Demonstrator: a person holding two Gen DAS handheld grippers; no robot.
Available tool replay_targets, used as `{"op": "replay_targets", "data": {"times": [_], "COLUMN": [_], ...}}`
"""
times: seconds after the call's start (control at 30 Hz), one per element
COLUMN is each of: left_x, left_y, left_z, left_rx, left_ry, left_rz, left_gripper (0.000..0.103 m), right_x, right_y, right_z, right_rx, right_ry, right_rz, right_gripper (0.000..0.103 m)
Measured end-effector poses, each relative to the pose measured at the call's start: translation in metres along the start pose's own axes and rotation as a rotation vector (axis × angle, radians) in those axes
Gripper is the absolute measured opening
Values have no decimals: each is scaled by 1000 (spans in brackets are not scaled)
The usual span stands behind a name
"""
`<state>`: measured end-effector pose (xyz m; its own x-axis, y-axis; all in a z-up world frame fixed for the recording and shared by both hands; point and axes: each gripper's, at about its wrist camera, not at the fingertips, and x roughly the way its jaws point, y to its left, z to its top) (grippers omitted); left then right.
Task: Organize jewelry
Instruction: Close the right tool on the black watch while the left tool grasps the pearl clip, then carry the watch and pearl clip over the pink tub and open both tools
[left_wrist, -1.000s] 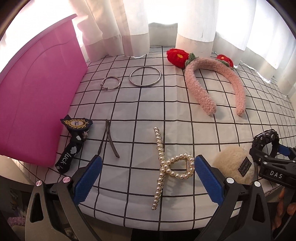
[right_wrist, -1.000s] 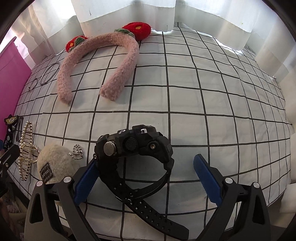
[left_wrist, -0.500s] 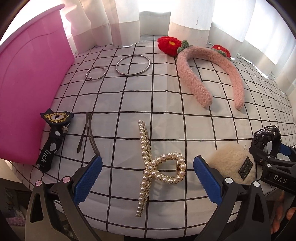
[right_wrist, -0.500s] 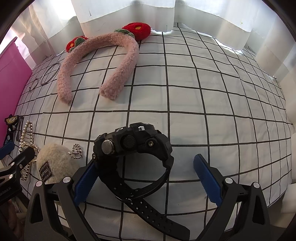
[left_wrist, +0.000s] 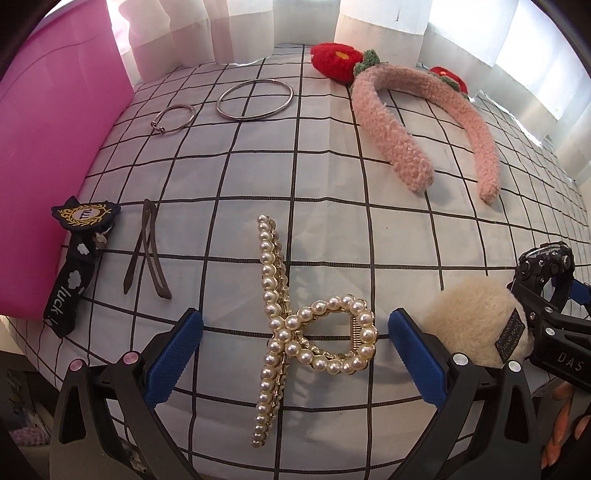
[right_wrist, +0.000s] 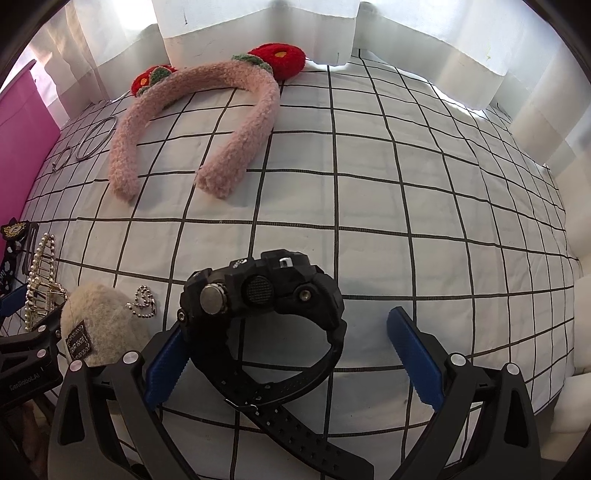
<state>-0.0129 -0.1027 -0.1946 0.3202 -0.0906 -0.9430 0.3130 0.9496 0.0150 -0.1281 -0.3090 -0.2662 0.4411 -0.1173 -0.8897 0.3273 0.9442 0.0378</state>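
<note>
A pearl hair claw (left_wrist: 295, 325) lies on the checked cloth, its looped end between the blue pads of my left gripper (left_wrist: 295, 350), which stands open around it without touching. In the right wrist view a black sports watch (right_wrist: 266, 306) stands on its strap between the pads of my open right gripper (right_wrist: 291, 354); the left pad (right_wrist: 164, 369) is close to the watch body. A pink fuzzy headband (left_wrist: 413, 125) with red flowers lies at the back. Two silver bangles (left_wrist: 255, 94) sit at the far left, near a pink box (left_wrist: 48, 147).
A cream plush charm (left_wrist: 476, 325) with a ball chain (right_wrist: 142, 302) lies between the two grippers. A black "luck" strap with a badge (left_wrist: 79, 251) and a dark hair clip (left_wrist: 146, 251) lie by the pink box. White curtains (right_wrist: 258, 26) close off the back. The table edge runs just under both grippers.
My left gripper has moved forward and left, so the pearl claw now sits centred between its pads. The right gripper has crept slightly closer to the watch.
</note>
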Motion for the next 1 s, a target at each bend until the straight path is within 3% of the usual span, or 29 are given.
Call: {"op": "replay_targets", "data": {"times": [0.17,0.23,0.27,0.33,0.37,0.77,1.0], "left_x": [-2,-6,-8,-11,-12,-27,-61], "left_y": [1,3,2,2,2,8,13], "left_z": [2,2,2,4,5,3,3], "left_rx": [-6,-9,-9,-4,-7,-19,-10], "left_ry": [7,-2,-10,-17,-18,-45,-111], "left_rz": [-3,-3,-5,-15,-17,-61,-73], "left_gripper": [94,84,72,53,46,41,41], "right_x": [0,-1,-3,-9,-9,-26,-54], "right_y": [0,0,0,2,1,-4,-2], "right_z": [2,2,1,1,1,-4,4], "right_rx": [0,-4,-7,-22,-15,28,25], "right_ry": [7,10,4,-15,-5,-50,-104], "right_rz": [16,21,25,16,20,62,67], "right_gripper": [93,92,88,70,68,67,67]}}
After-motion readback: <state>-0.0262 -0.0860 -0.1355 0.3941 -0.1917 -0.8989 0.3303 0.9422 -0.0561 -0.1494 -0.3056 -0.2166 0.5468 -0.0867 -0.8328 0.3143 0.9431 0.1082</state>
